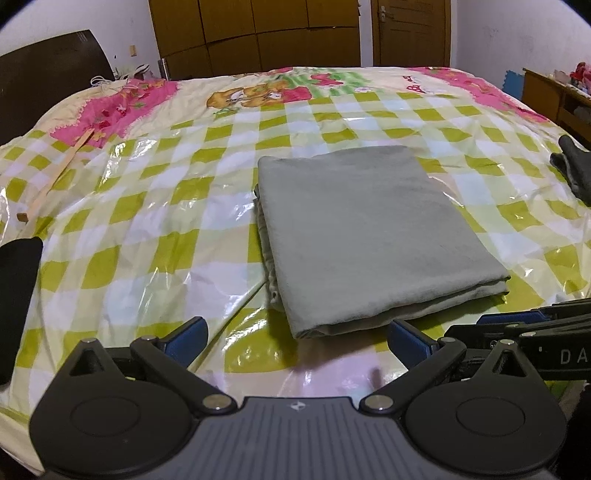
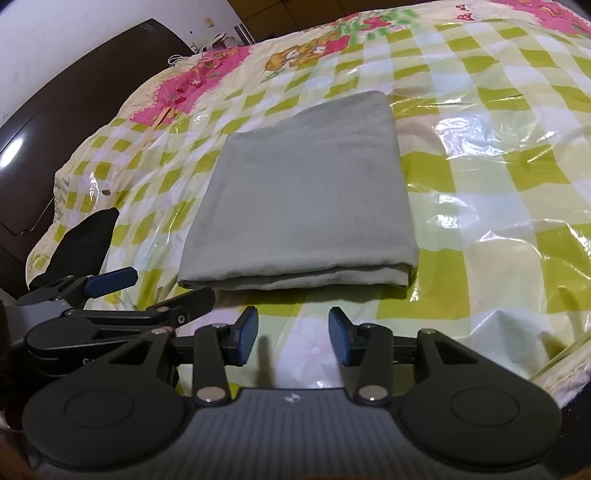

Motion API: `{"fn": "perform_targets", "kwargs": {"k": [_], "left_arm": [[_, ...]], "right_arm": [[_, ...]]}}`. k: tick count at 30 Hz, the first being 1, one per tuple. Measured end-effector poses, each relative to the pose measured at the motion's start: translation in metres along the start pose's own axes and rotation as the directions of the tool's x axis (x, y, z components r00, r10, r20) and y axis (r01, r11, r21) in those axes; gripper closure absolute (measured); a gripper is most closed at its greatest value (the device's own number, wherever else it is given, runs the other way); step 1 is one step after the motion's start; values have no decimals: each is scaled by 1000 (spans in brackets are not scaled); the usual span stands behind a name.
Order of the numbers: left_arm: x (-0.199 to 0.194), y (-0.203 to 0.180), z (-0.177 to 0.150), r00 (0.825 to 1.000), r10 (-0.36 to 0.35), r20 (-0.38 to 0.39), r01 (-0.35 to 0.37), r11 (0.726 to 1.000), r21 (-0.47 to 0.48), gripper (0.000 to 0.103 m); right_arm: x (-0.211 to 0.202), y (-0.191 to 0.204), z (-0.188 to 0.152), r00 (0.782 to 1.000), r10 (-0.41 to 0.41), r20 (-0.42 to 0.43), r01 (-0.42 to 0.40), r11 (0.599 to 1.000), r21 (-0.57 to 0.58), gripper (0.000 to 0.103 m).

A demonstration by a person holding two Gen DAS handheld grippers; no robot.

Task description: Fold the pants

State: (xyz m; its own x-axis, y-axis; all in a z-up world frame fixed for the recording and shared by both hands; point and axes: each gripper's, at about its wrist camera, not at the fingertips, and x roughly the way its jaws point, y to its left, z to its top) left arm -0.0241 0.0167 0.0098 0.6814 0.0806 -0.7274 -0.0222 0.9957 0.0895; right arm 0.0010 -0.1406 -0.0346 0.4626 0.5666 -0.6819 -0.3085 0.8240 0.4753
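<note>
Two grippers hover empty over a bed (image 1: 147, 221) with a plastic-covered, green-checked quilt: left gripper (image 1: 297, 341) spread wide, right gripper (image 2: 291, 336) narrower but parted. Folded grey pants (image 1: 369, 229) lie mid-bed, just ahead. Brown wardrobe (image 1: 258, 33) and door (image 1: 410, 29) stand behind.

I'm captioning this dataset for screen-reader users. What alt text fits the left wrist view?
Grey-green pants, folded into a neat rectangle, lie on a green-checked bedspread under clear plastic. The left gripper is open just short of their near edge, holding nothing. Brown wardrobes stand behind the bed.
</note>
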Motion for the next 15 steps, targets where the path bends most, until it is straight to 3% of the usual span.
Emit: {"fn": "perform_targets", "kwargs": {"k": [15], "left_arm": [[4, 4, -2, 999, -15, -40, 14, 999, -31, 0]], "right_arm": [[2, 0, 0, 1000, -10, -8, 10, 1000, -5, 59]]}}
